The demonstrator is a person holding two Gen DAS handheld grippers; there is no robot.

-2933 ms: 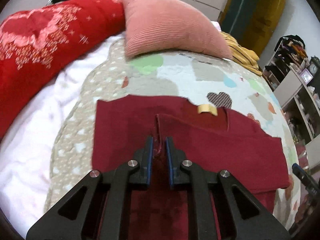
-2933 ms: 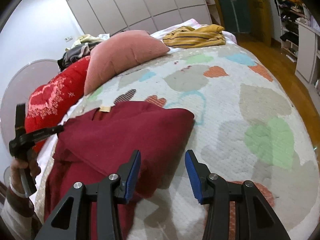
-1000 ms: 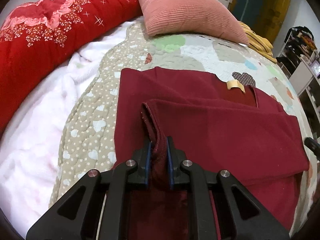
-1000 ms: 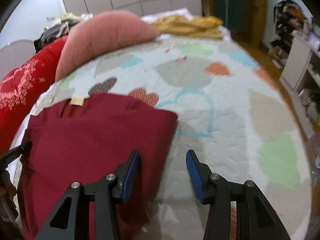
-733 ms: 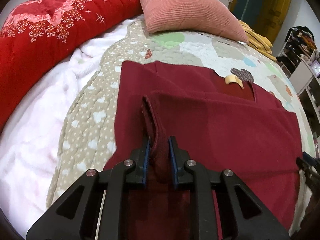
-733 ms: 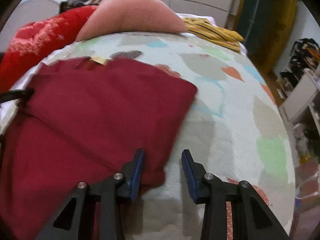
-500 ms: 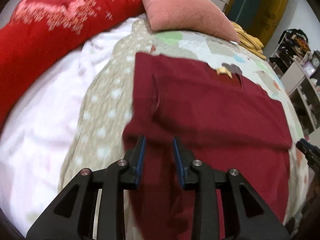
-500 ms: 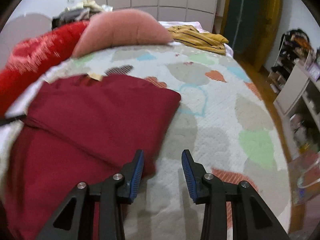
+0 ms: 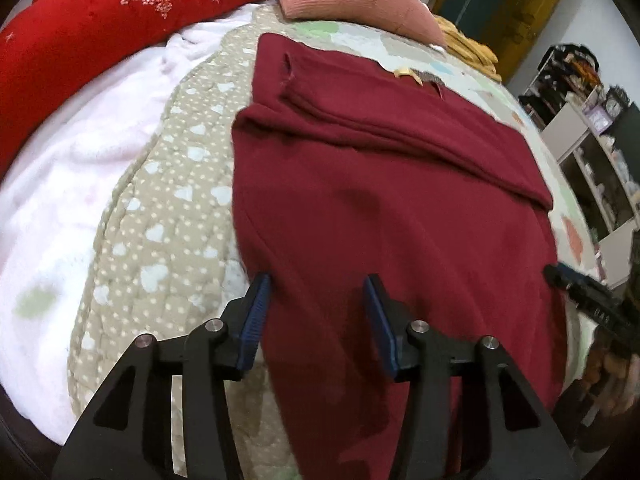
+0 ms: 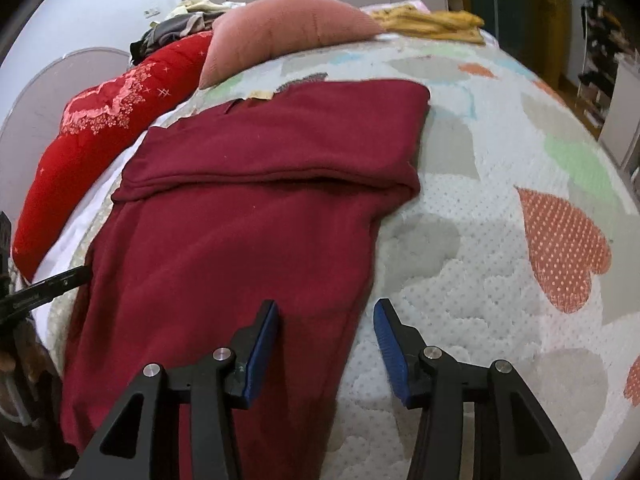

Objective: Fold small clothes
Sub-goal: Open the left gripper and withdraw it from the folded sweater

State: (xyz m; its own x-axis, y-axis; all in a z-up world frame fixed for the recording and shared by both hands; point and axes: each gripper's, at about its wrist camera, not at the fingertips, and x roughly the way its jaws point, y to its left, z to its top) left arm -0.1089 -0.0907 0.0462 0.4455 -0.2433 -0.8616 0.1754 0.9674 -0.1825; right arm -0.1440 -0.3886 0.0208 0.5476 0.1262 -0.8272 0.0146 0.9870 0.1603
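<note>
A dark red sweater (image 9: 380,184) lies flat on the quilted bed cover, its sleeves folded across the chest; it also shows in the right wrist view (image 10: 248,208). A tan neck label (image 9: 406,73) marks the collar at the far end. My left gripper (image 9: 318,308) is open and empty over the sweater's lower left edge. My right gripper (image 10: 326,332) is open and empty over the sweater's lower right edge, one finger above the cloth and one above the quilt. The hem hangs over the near bed edge, out of sight.
A pink cushion (image 10: 288,28) and a red quilt (image 9: 100,20) lie at the head of the bed. A yellow striped garment (image 10: 432,22) lies beyond the cushion. White fleece (image 9: 60,184) lies left of the sweater. Shelves (image 9: 592,152) stand at the right.
My left gripper let go of the folded sleeve, opened wide and drew back to the sweater's lower left edge. My right gripper moved back to the lower right edge, still open.
</note>
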